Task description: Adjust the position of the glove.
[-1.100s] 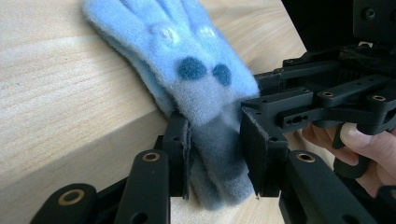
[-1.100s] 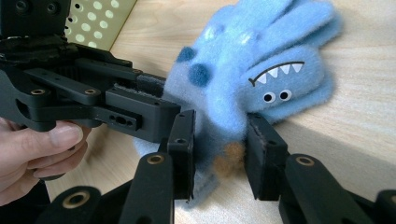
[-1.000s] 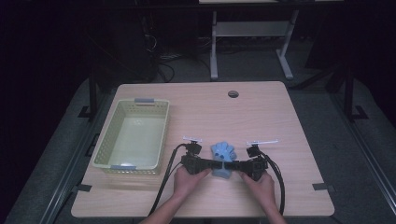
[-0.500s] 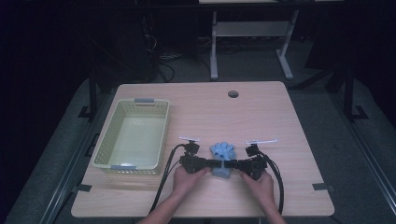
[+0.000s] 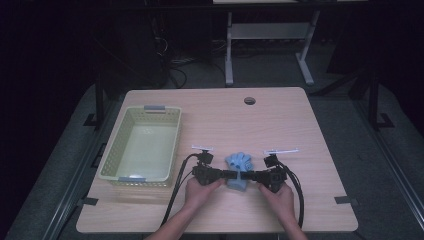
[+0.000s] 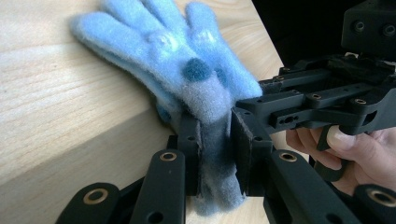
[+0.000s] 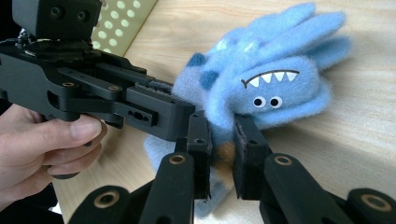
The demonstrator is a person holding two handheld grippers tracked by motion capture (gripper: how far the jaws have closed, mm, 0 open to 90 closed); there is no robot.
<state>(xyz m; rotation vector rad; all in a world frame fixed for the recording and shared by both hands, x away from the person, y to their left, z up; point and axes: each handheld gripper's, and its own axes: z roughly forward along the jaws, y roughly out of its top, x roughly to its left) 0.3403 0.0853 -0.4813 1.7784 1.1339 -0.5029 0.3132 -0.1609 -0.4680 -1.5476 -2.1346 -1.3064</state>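
Note:
A fuzzy light-blue glove (image 5: 237, 163) with a toothy monster face lies near the table's front middle. My left gripper (image 5: 230, 175) comes in from the left and my right gripper (image 5: 246, 176) from the right, and their jaws meet at the cuff. In the left gripper view my left gripper (image 6: 215, 140) is shut on the greyish cuff below the glove (image 6: 187, 70), with the right gripper's jaws beside it. In the right gripper view my right gripper (image 7: 220, 135) pinches the cuff under the glove (image 7: 273, 79). A hand holds each gripper.
A pale yellow-green plastic basket (image 5: 173, 145) stands empty at the table's left, and its perforated wall (image 7: 126, 21) shows behind the left gripper. A round cable hole (image 5: 249, 100) sits near the far edge. Black cables trail off the front edge.

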